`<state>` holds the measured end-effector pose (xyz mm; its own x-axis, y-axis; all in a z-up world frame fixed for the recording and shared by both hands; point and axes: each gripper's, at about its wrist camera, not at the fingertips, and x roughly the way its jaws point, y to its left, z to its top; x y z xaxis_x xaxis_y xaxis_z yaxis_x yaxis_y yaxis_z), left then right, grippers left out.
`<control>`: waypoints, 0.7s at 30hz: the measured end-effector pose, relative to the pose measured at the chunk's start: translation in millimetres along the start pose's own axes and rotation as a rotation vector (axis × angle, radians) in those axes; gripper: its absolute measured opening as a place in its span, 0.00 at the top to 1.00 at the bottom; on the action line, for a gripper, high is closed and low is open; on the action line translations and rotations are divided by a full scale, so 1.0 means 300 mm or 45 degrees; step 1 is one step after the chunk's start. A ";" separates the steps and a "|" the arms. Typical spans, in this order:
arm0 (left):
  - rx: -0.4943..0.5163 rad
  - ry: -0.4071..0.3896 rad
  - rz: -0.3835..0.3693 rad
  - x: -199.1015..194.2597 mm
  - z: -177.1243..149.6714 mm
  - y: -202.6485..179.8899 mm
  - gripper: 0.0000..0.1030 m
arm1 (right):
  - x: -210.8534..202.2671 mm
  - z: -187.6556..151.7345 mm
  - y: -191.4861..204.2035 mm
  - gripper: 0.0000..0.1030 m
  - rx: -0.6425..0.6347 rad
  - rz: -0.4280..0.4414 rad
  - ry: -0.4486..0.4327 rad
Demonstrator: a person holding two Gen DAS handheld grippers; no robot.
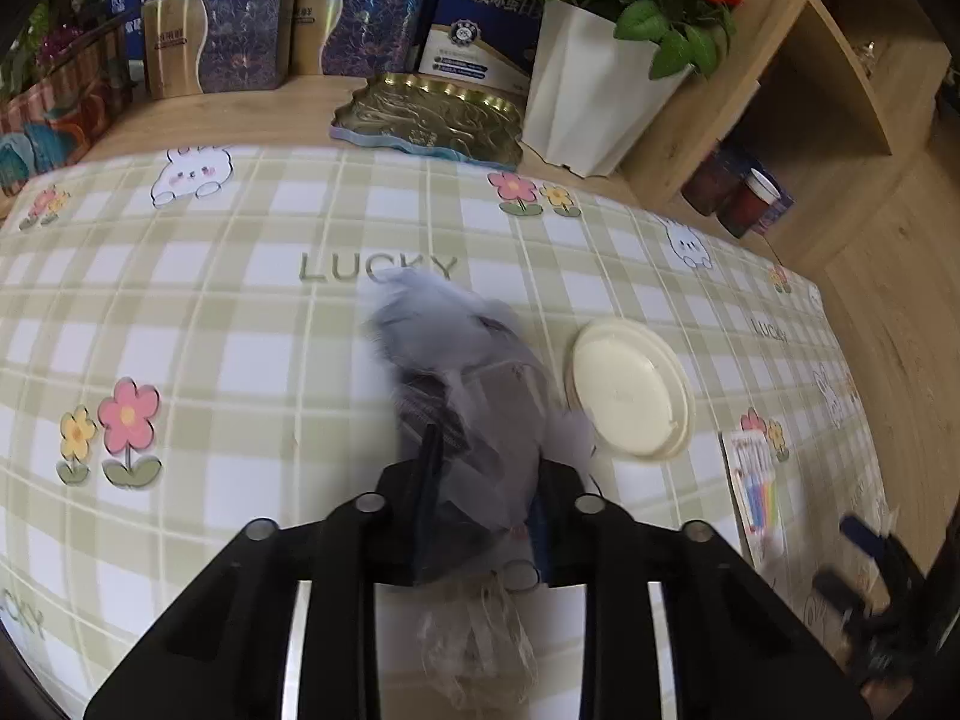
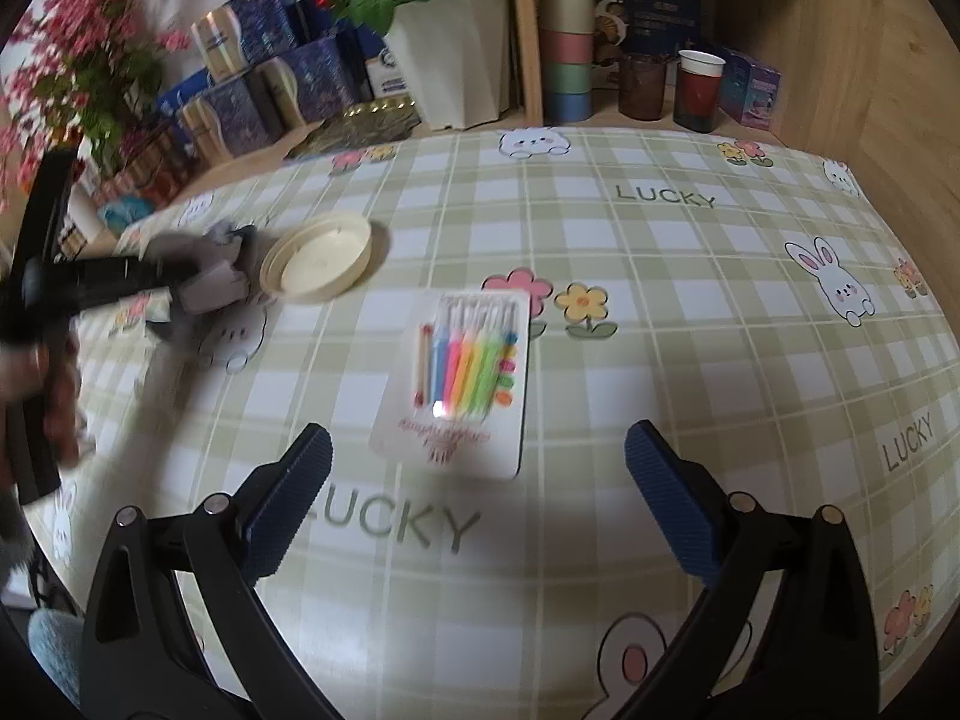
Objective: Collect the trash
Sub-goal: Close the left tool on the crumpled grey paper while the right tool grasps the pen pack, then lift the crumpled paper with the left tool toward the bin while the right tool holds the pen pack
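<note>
A round cream plastic lid (image 1: 630, 390) lies on the checked counter (image 1: 240, 312) just beside the crumpled grey plastic bag (image 1: 474, 384); a gold embossed tray (image 1: 432, 114), a white flower pot (image 1: 594, 84) and blue boxes (image 1: 240, 39) line the counter's far edge; the left gripper (image 1: 480, 510) has its fingers pinching the bag, whose long axis runs away from the camera towards the far edge; the right gripper (image 2: 480, 504), fingers spread wide and holding nothing, hangs over a flat pack of coloured candles (image 2: 465, 372), lengthwise towards the far edge, mid-counter.

Soft, even daylight; strong fisheye bending at dark corners, motion blur on the crumpled bag (image 1: 474, 396), glare on the candle pack (image 2: 465, 372).
</note>
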<state>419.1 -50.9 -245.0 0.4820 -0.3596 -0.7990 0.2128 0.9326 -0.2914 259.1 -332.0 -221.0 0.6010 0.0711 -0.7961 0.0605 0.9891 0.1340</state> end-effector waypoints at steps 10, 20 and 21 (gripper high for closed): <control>0.002 -0.165 -0.037 -0.163 -0.034 0.046 0.86 | 0.101 0.083 -0.002 0.45 0.006 0.027 0.046; 0.002 -0.294 -0.086 -0.367 -0.071 0.050 0.87 | 0.218 0.111 0.068 0.52 -0.053 -0.038 0.119; 0.009 -0.300 -0.089 -0.383 -0.081 0.045 0.87 | 0.227 0.111 0.074 0.54 -0.060 -0.050 0.126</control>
<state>345.9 3.6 -169.9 0.6506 -0.4212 -0.6320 0.2581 0.9052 -0.3376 327.8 -309.6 -252.6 0.5172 0.0425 -0.8548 0.0434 0.9962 0.0758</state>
